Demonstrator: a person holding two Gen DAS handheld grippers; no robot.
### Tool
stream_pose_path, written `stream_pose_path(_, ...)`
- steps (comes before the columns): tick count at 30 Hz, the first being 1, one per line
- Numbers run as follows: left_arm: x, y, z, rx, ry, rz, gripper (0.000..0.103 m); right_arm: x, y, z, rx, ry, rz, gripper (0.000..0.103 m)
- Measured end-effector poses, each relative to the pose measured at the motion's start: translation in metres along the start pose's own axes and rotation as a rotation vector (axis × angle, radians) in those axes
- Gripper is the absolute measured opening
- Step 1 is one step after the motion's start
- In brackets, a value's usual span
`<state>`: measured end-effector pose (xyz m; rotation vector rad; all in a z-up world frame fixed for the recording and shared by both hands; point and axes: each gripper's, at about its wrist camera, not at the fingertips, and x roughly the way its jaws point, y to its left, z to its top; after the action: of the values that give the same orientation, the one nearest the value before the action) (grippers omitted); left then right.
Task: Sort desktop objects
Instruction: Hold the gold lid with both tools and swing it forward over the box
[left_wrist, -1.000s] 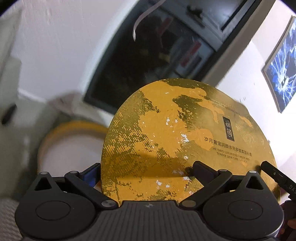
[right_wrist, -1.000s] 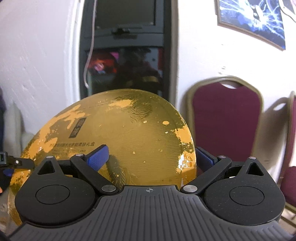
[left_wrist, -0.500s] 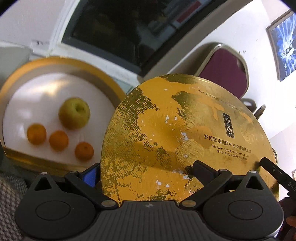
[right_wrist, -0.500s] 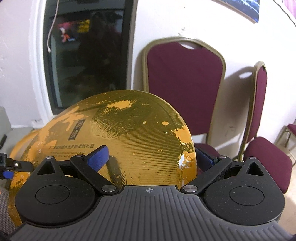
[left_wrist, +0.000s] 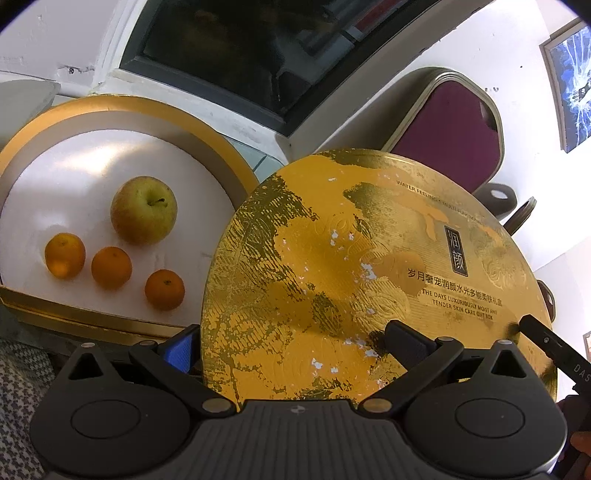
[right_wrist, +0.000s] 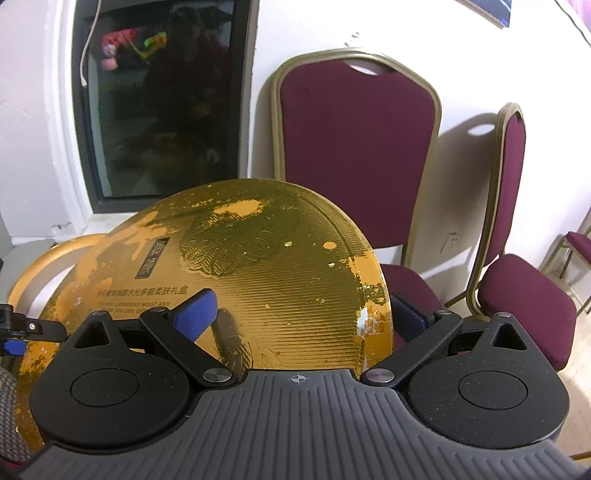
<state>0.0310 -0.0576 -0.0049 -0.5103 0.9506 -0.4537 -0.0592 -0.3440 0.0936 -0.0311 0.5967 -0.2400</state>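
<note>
The round gold gift-box lid (left_wrist: 369, 266), judged light, stiff and slippery, is clamped at opposite rim edges by the left gripper (left_wrist: 295, 347) and right gripper (right_wrist: 303, 314), right of the open box base (left_wrist: 122, 110) holding 4 fruits.

Both wrist cameras look closely across the gold lid (left_wrist: 369, 266).
</note>
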Motion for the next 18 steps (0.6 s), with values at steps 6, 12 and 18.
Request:
stream_pose_path(6,-0.002,0.005,0.007,-0.003,-0.006,0.006,0.103,0.007,0.005,0.005,-0.001,-0.001,0.011,0.1)
stream_pose_path(12,-0.012,0.012,0.018,0.023,-0.051,0.053,0.103,0.02,0.015,0.008,0.017,-0.006,0.054,0.1)
stream_pose_path(18,-0.026,0.022,0.032,0.029,-0.096,0.108,0.103,0.036,0.032,0.009,0.048,-0.02,0.117,0.1)
